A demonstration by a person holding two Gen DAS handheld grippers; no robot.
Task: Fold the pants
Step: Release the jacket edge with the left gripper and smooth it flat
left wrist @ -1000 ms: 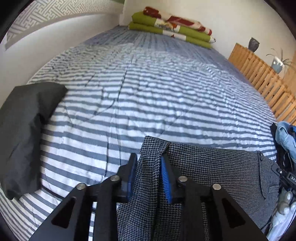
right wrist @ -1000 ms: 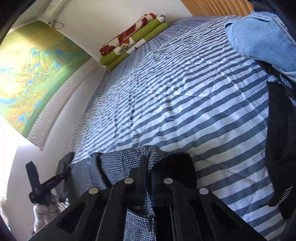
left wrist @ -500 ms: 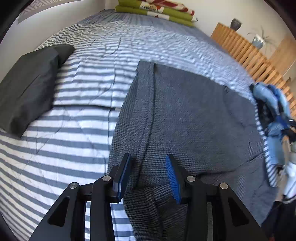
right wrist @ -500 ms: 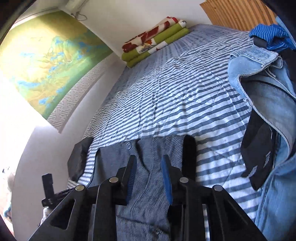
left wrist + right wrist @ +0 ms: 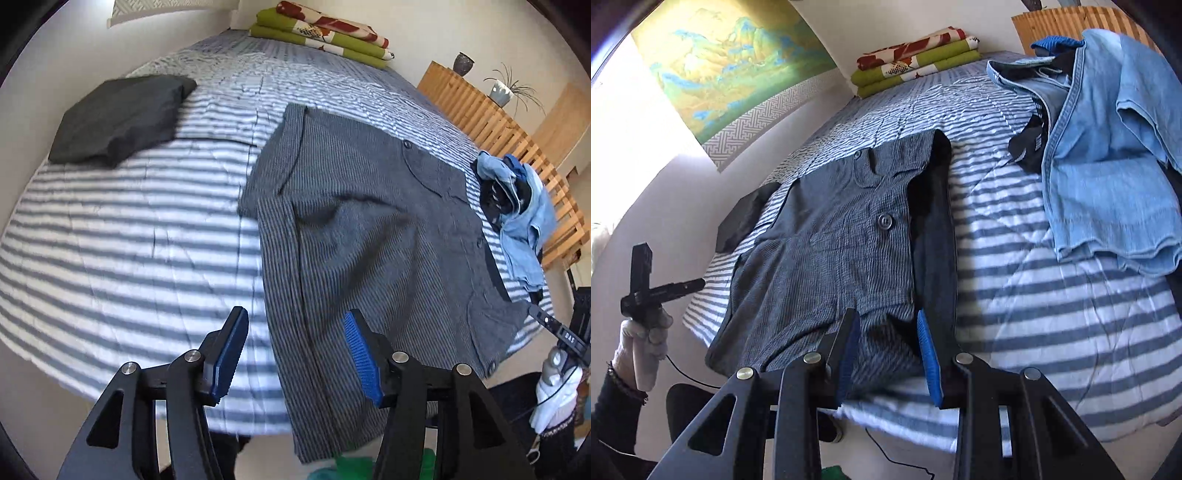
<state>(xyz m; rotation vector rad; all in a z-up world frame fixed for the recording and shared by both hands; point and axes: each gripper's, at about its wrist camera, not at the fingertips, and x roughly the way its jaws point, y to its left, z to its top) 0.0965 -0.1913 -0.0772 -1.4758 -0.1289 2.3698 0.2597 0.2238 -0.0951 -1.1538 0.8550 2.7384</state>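
Note:
Grey houndstooth pants [image 5: 351, 236] lie spread flat on the striped bed, their lower end hanging over the near edge. My left gripper [image 5: 293, 354] hovers open above that hanging end, with nothing between its blue pads. The right wrist view shows the same pants [image 5: 831, 251] from the waistband side, with a button and a dark inner band along their right edge. My right gripper [image 5: 886, 354] is open just above the near edge of the pants, holding nothing. The other gripper, in a white-gloved hand [image 5: 642, 332], shows at the far left there.
A folded black garment [image 5: 122, 114] lies at the bed's left. A heap of blue denim and dark clothes [image 5: 1108, 147] sits to the right of the pants. Folded green and red blankets [image 5: 321, 33] rest at the head. A wooden slatted rail [image 5: 498, 136] runs along the right side.
A second ago both grippers were shut on the pants' fabric. They have opened, let go and pulled back toward the bed's near edge, and the pants now lie flat.

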